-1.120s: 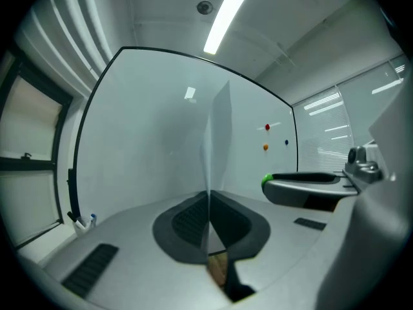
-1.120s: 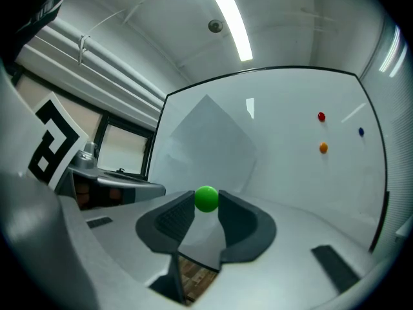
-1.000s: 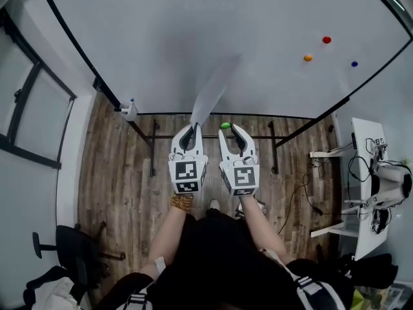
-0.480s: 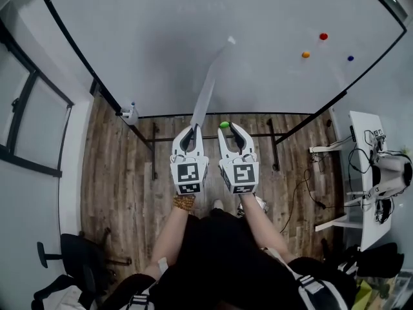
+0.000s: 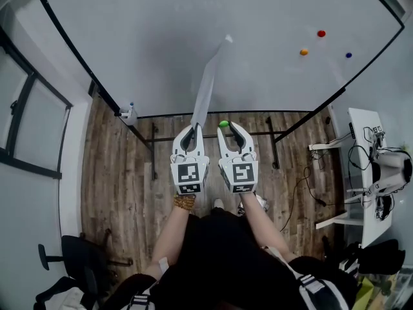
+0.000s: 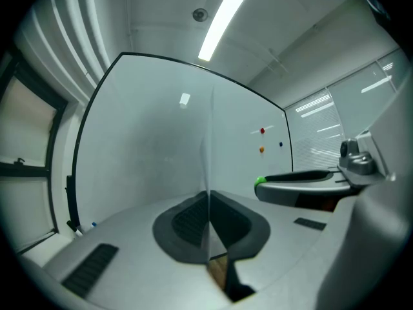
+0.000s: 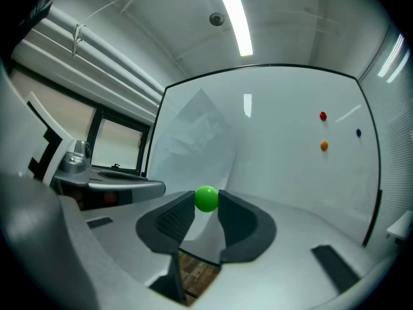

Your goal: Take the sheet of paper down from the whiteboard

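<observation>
The white sheet of paper (image 5: 208, 89) hangs off the whiteboard (image 5: 161, 37), seen nearly edge-on, with its lower end pinched in my left gripper (image 5: 193, 128). In the left gripper view the sheet (image 6: 208, 154) runs as a thin vertical line out of the closed pads of the left gripper (image 6: 208, 202). My right gripper (image 5: 226, 126) sits just to the right, its pads pressed on a small green ball magnet (image 5: 224, 124). The right gripper view shows that magnet (image 7: 206, 198) at the tips of the right gripper (image 7: 206, 206), with the sheet (image 7: 200, 141) to the left.
Red (image 5: 321, 33), orange (image 5: 303, 52) and blue (image 5: 348, 55) magnets stick to the board's right part. A marker holder (image 5: 129, 112) sits at the board's lower left edge. A white desk with cables (image 5: 369, 166) stands at the right, an office chair (image 5: 71, 257) at the lower left.
The head view has shifted a little, so the sheet's top corner shows higher. Both grippers have kept their place and their grips.
</observation>
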Demonstrator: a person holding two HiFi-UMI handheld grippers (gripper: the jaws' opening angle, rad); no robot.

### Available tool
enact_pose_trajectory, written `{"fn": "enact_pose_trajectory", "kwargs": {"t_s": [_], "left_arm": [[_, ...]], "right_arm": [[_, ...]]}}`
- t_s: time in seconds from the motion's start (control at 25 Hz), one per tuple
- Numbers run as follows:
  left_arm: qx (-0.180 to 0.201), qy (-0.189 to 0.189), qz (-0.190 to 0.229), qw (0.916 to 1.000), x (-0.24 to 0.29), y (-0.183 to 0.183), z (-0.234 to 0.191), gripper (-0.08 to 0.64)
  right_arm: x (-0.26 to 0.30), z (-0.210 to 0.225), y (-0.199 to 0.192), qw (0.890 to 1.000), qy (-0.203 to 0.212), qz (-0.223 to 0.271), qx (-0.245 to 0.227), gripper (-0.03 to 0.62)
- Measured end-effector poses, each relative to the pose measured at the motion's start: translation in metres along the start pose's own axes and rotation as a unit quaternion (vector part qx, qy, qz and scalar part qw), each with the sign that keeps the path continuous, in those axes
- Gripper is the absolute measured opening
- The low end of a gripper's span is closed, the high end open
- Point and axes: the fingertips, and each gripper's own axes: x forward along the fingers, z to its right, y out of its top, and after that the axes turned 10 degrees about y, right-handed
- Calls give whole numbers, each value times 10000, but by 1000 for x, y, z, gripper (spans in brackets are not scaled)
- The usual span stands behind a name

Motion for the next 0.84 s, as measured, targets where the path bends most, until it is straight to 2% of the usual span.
{"fn": "enact_pose_trajectory", "kwargs": {"t_s": [0.84], "left_arm": [[84,-21,100,9999,5,3,6,9]], "right_arm": [[3,9,5,10000,-33,65,-37,110]]}}
